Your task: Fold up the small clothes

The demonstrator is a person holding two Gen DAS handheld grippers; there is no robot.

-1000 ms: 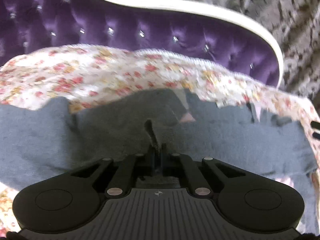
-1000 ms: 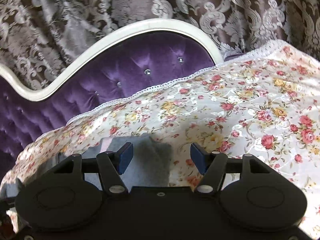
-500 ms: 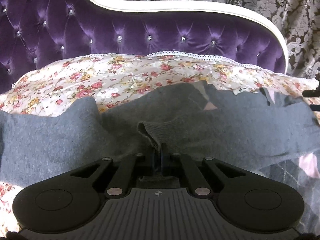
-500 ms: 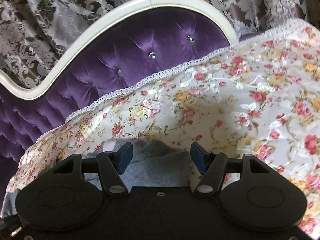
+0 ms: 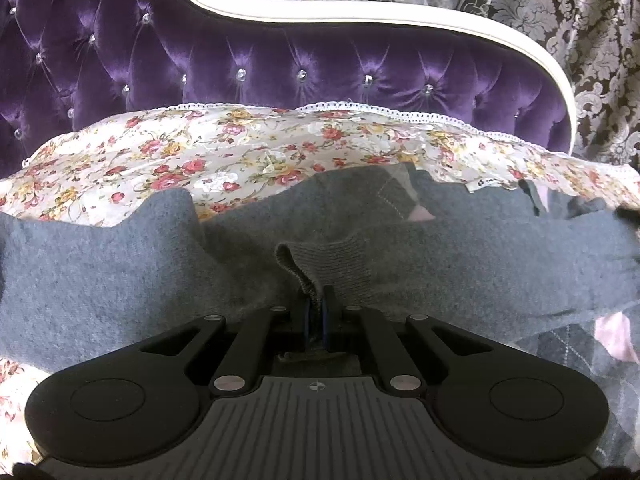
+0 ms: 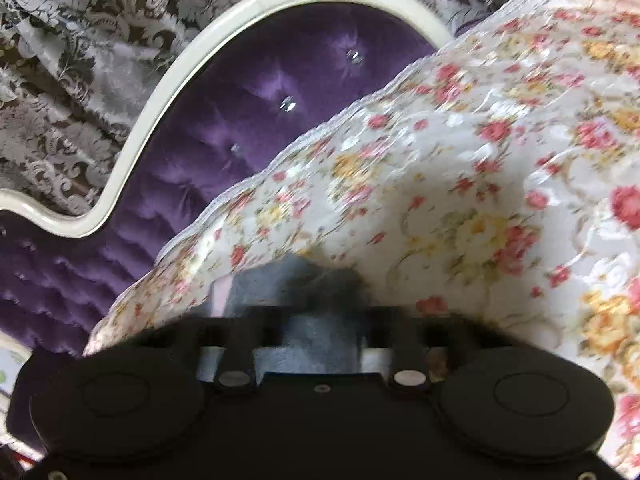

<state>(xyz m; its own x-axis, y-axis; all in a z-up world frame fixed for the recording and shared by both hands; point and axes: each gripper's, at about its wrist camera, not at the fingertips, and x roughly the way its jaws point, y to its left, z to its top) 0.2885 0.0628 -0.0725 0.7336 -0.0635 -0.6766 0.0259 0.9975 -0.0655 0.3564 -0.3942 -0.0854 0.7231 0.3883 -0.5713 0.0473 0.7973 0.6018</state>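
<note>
On floral bedspread (image 5: 248, 160): my left gripper (image 5: 316, 312) pinches grey sweater (image 5: 120, 264) at ribbed cuff (image 5: 332, 258); soft, limp knit, light. Right gripper (image 6: 320, 320) blurred; jaw state unclear.

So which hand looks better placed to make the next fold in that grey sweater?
Left. The left gripper is already shut on the sweater cuff; the right gripper looks open over it.

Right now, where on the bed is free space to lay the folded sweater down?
The floral bedspread lies bare between the grey sweater and the purple headboard, and again to the sweater's right in the right wrist view. The near side is crowded: the left gripper pinches the ribbed cuff.
</note>
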